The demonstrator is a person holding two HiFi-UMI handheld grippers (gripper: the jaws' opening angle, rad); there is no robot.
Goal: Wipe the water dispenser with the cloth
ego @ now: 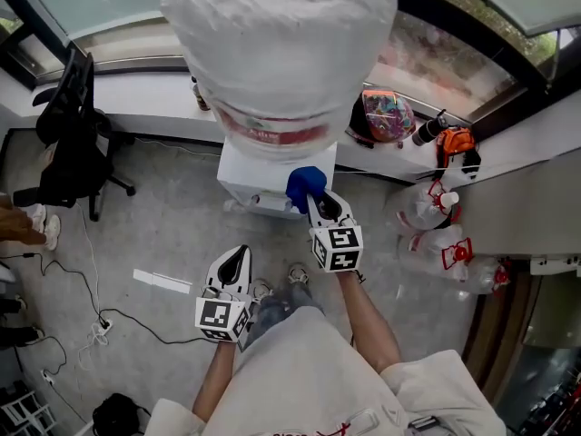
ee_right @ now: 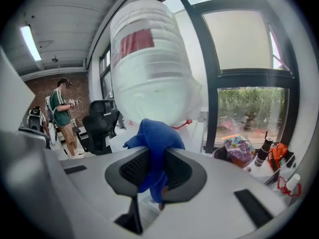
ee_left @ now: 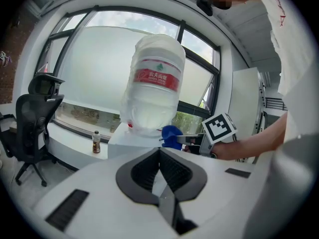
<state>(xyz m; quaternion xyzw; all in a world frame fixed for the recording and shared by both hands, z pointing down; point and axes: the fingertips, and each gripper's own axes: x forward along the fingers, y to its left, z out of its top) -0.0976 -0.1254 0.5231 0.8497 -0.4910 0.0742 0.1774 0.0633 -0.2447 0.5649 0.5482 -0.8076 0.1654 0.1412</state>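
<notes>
The right gripper [ego: 318, 200] is clamped on the blue cloth [ego: 304, 183]. Its 2 jaws are kept slightly apart by a bunched fold, and a wad pokes out past the tips. That wad sits at the front top edge of the white dispenser [ego: 263, 178], just under the big bottle [ego: 281, 53]. Whether it actually presses on the surface I cannot tell.

The left gripper [ego: 238, 258] hangs lower and well clear of the dispenser, with its jaws together and nothing between them.

The cloth looks soft, light and limp, so it should mould to corners. It may slip out if dragged hard, and a deep bite on the bunch suits it. The dispenser looks stiff and smooth, and probably top-heavy under that bottle, so gentle strokes seem wise.
</notes>
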